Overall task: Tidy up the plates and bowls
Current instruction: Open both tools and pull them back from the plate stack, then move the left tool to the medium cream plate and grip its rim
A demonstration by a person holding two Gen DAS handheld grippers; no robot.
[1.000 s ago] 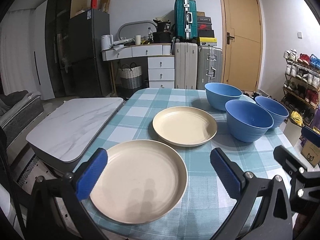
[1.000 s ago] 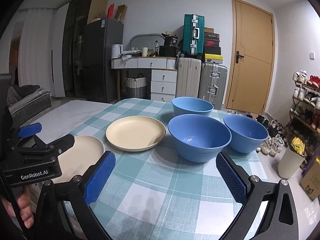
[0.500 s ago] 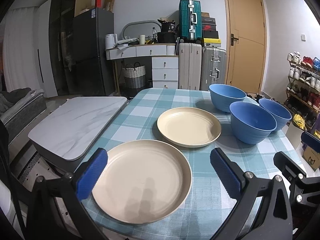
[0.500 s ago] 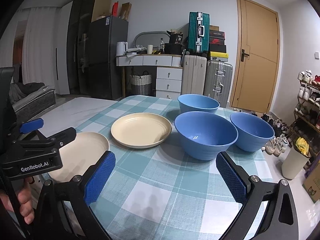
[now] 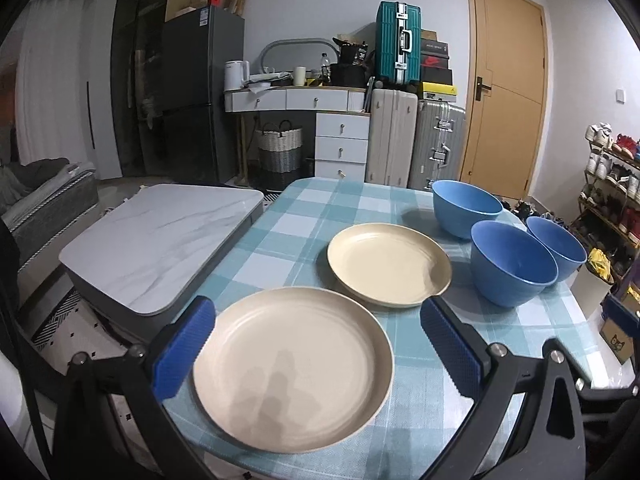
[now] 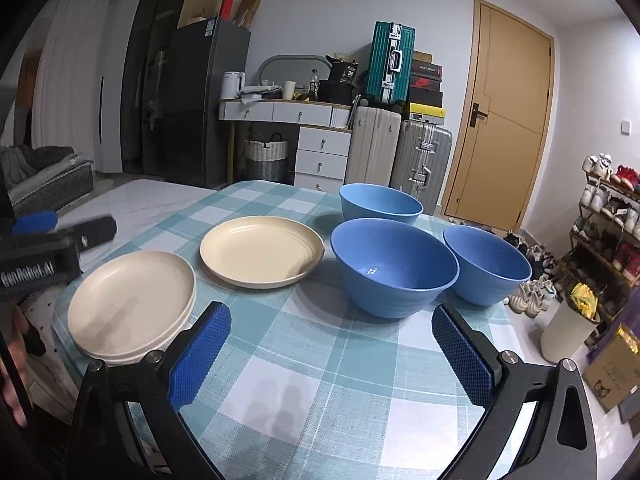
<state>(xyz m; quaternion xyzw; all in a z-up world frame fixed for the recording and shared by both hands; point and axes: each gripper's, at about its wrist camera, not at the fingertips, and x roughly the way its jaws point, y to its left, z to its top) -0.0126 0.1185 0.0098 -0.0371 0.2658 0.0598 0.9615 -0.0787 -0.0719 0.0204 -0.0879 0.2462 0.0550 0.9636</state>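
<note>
Two cream plates lie on the checked table: a near plate [image 5: 292, 364] [image 6: 130, 304] at the front left edge and a far plate [image 5: 388, 262] [image 6: 260, 250] behind it. Three blue bowls stand to the right: a near bowl [image 5: 512, 262] [image 6: 394, 266], a back bowl [image 5: 466, 206] [image 6: 380, 202] and a right bowl [image 5: 558, 246] [image 6: 486, 264]. My left gripper [image 5: 318, 350] is open and empty, its jaws either side of the near plate, above it. My right gripper [image 6: 330, 356] is open and empty over the cloth in front of the near bowl.
A low marble-topped table [image 5: 160, 240] stands left of the checked table [image 6: 304, 380]. Suitcases [image 5: 396, 136], a drawer unit and a fridge line the back wall. A shoe rack [image 6: 612, 216] and a bin [image 6: 568, 332] stand at the right.
Both grippers have drifted slightly; the plates and bowls sit a little further right in the left view and lower in the right view. Nothing on the table has moved.
</note>
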